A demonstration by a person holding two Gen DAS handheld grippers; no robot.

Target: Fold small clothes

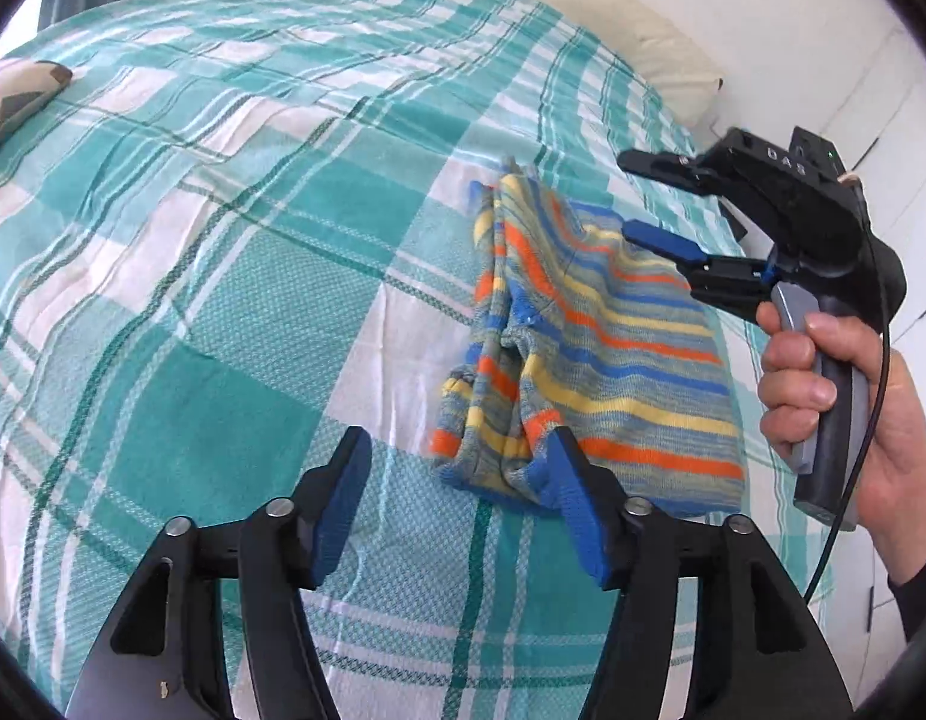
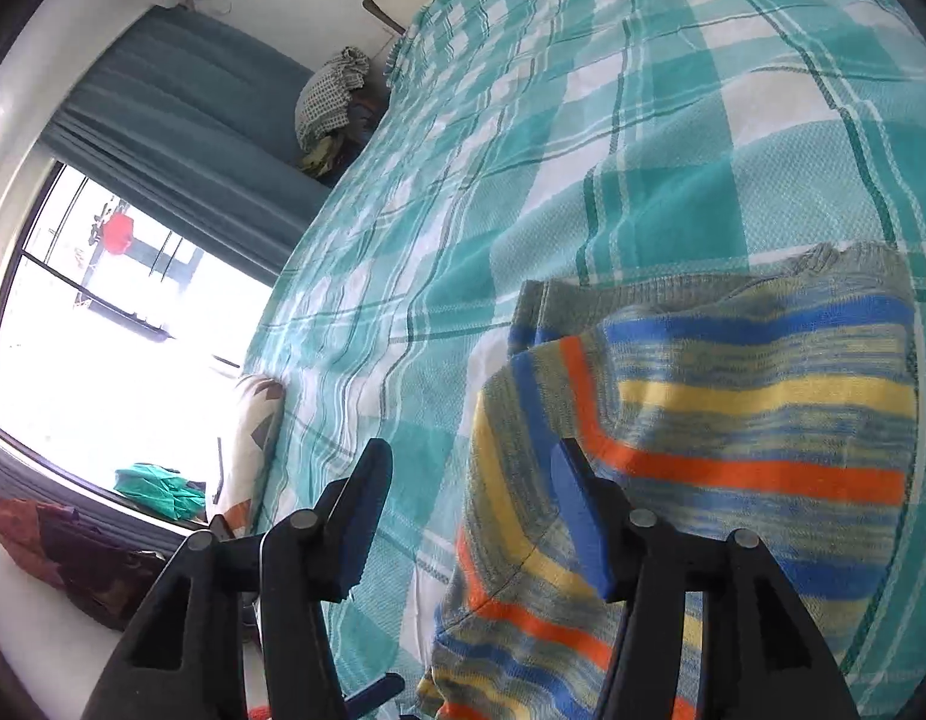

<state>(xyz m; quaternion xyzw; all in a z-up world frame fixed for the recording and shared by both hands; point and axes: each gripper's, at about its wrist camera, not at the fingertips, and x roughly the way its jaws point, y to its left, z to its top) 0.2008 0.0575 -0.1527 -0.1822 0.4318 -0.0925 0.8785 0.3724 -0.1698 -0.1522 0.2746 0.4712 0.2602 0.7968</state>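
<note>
One striped garment (image 1: 589, 354) lies near the bed's right edge on the plaid bedspread (image 1: 223, 240), already doubled over though lumpy — both the left gripper (image 1: 457, 510) and right gripper (image 2: 469, 516) released, empty — so tidying, perhaps another fold, seems left.

Striped garment (image 1: 607, 372): orange, yellow, blue bands on grey-blue knit. Bedspread (image 1: 235, 252) under it: teal/white plaid w/ dark green lines. Both grippers: black bodies, blue pads (image 1: 574, 510). Curtain (image 2: 181, 138) beyond bedspread: teal. Pillow (image 1: 16, 96) at bedspread edge: cream w/ brown shapes.
</note>
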